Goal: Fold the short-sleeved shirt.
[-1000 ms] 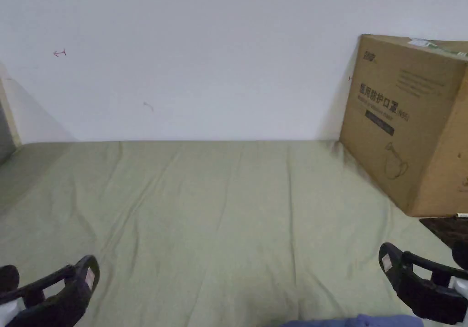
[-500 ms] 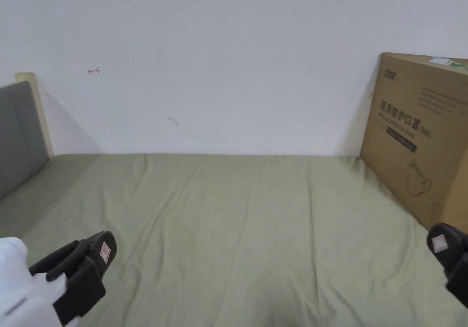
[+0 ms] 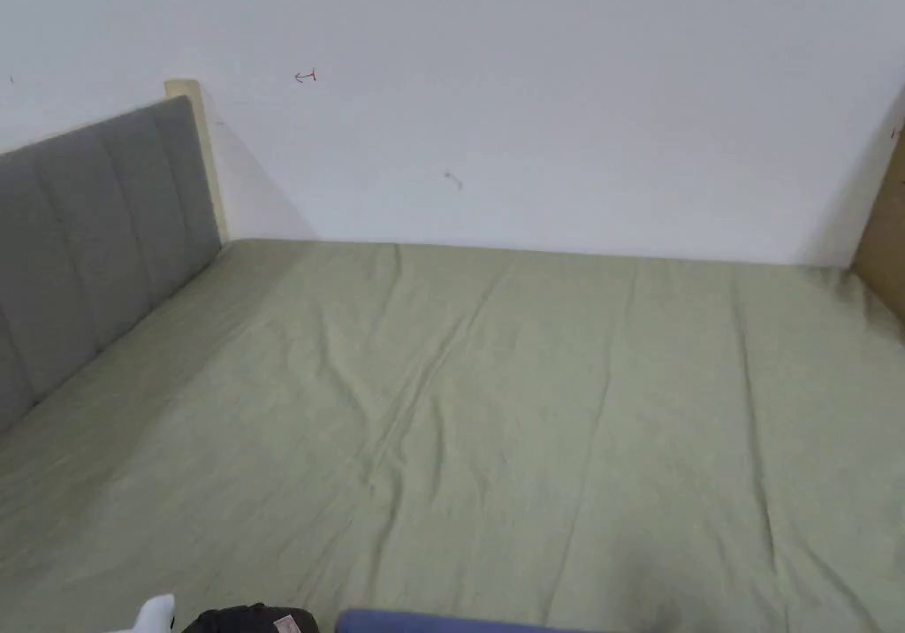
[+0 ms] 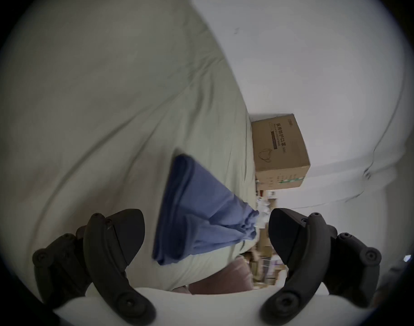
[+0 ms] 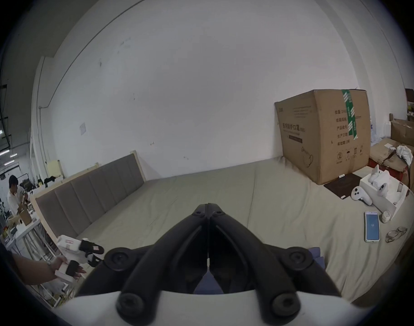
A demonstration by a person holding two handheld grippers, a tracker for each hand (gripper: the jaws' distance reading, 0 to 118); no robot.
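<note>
In the head view, a green bed sheet (image 3: 530, 414) spreads across the frame below a white wall (image 3: 548, 87), with a grey padded headboard (image 3: 88, 237) at the left. A strip of the blue short-sleeved shirt (image 3: 424, 621) shows at the bottom edge, and just left of it the black tip of the left gripper (image 3: 252, 619); whether its fingers are apart cannot be told here.

In the left gripper view, the left gripper (image 4: 206, 232) has its fingers (image 4: 121, 234) wide apart, holding nothing. The shirt (image 4: 196, 213) lies folded on the sheet (image 4: 95, 96) in the lower centre, between the fingers and beyond them. A cardboard box (image 4: 280, 152) sits right of centre.

In the right gripper view, the right gripper (image 5: 207, 207) has its fingers (image 5: 177, 241) pressed together, empty. Blue shirt cloth (image 5: 315, 254) peeks out behind them at lower right. The cardboard box (image 5: 323, 136) stands at the right, a phone (image 5: 372, 226) lies on the sheet, and the left gripper (image 5: 90, 250) is at lower left.
</note>
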